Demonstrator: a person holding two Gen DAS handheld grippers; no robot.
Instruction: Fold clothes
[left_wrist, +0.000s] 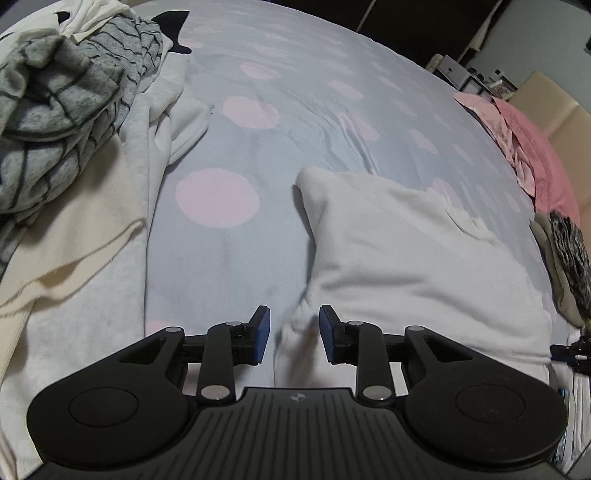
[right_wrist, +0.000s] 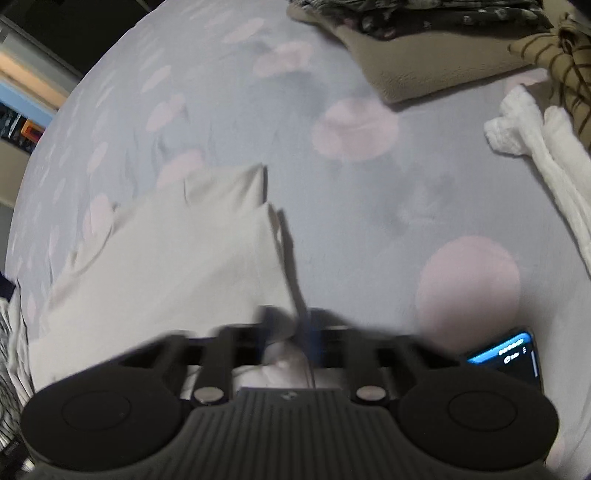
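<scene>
A white garment lies folded on the pale blue bedspread with pink dots. My left gripper stands open at the garment's near left corner. A bit of the white cloth lies in the gap, and the blue pads do not press on it. In the right wrist view the same white garment spreads out to the left. My right gripper is blurred, with its jaws drawn together on the garment's near right edge.
A heap of grey striped and white clothes and a cream cloth lie to the left. Pink clothes lie at the far right. A folded brown cloth, a white towel and a lit phone are on the right.
</scene>
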